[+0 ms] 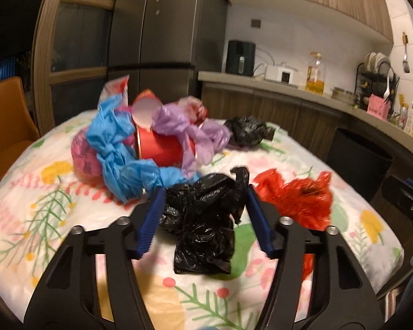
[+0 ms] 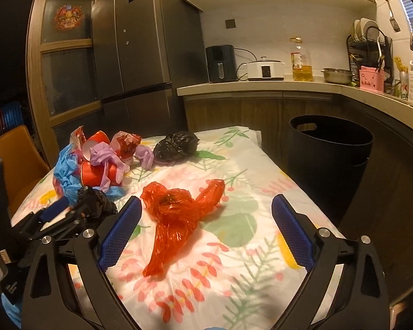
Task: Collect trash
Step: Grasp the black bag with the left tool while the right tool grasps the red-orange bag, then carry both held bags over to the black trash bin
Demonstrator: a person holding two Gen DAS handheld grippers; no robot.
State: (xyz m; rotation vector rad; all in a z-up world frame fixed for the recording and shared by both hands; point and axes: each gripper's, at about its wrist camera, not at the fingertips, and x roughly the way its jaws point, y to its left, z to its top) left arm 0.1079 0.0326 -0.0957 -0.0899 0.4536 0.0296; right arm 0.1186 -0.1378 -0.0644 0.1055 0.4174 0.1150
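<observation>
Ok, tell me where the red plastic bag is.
The red plastic bag lies on the floral tablecloth, centred ahead of the right gripper, right of the near black bag.

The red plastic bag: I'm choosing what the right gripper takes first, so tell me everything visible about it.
The red plastic bag is thin, translucent, glossy film, crumpled and twisted into a loose bundle with one tail reaching toward the camera and a lobe toward the bin side. It lies flat on the floral tablecloth, apart from the other trash, ahead of the right gripper, whose open fingers do not touch it.
</observation>
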